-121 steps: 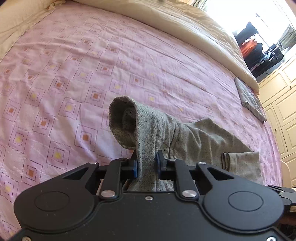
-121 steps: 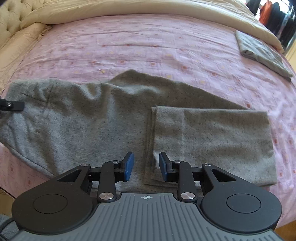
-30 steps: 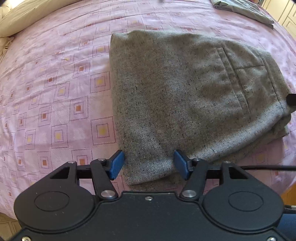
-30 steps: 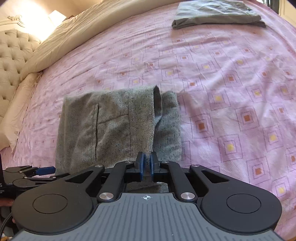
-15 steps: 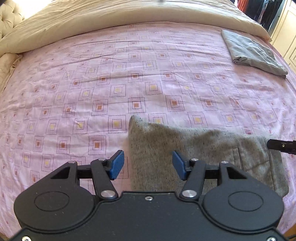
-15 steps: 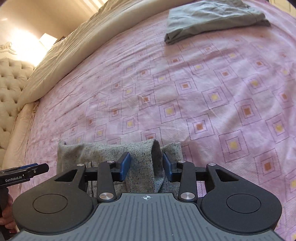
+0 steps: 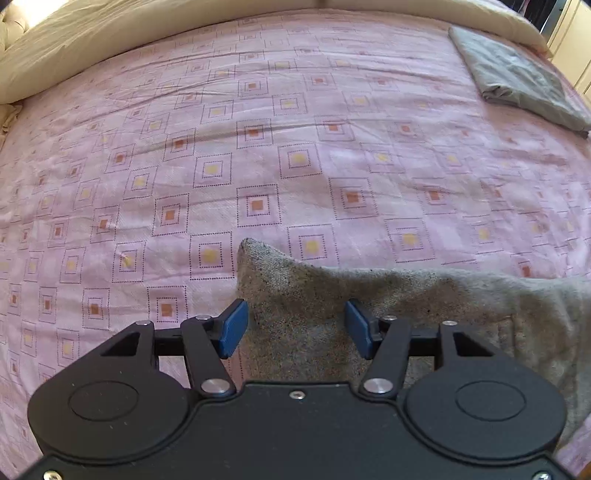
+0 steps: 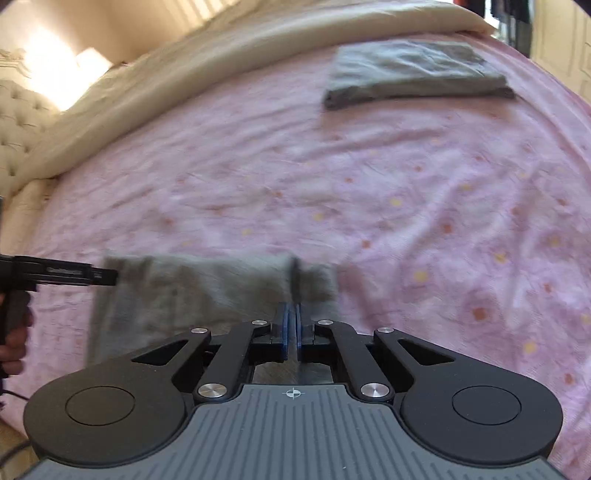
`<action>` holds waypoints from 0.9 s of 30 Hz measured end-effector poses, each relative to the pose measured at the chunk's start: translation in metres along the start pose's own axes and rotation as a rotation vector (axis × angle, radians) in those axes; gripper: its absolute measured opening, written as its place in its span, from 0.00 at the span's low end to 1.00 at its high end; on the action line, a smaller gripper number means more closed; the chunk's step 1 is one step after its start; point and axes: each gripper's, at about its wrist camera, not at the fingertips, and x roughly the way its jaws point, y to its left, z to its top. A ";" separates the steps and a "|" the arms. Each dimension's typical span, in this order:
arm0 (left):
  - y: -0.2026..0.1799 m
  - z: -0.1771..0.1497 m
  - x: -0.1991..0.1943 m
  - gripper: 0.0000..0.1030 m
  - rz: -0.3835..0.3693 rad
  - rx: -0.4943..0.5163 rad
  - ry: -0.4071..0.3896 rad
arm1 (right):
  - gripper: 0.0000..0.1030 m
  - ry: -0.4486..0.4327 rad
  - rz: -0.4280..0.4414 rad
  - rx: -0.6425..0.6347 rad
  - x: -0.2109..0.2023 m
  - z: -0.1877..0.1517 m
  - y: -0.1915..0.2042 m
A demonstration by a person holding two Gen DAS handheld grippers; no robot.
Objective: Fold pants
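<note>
Grey speckled wool-ish pants [image 7: 388,306] are folded into a compact bundle at the near edge of the bed, lying on the pink bedspread [image 7: 258,147] with the little square pattern. Long axis of the bundle runs left to right across both wrist views, so basically along the bed's near edge, and one folded corner pokes up and away toward the middle of the bed in the left view.

Left gripper [image 7: 295,328] has its blue pads spread wide, one on each side of that left end of the bundle; can't tell if they're touching the fabric. Right gripper [image 8: 291,328] has its tongs pressed together at the bundle's right end, but that view is motion-blurred, so I can't tell if any cloth is caught between them.

Another folded grey garment [image 8: 413,74] sits well apart on the far right side, near the cream duvet [image 7: 110,33].
</note>
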 end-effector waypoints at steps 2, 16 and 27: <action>-0.001 0.004 0.020 0.62 0.017 0.013 0.039 | 0.03 0.034 -0.083 0.066 0.013 0.004 -0.018; 0.056 0.028 0.035 0.67 0.048 -0.201 0.047 | 0.08 -0.128 0.145 -0.359 -0.004 0.017 0.066; 0.047 0.008 -0.007 0.69 -0.002 -0.122 -0.060 | 0.35 -0.053 -0.010 -0.494 0.003 -0.016 0.074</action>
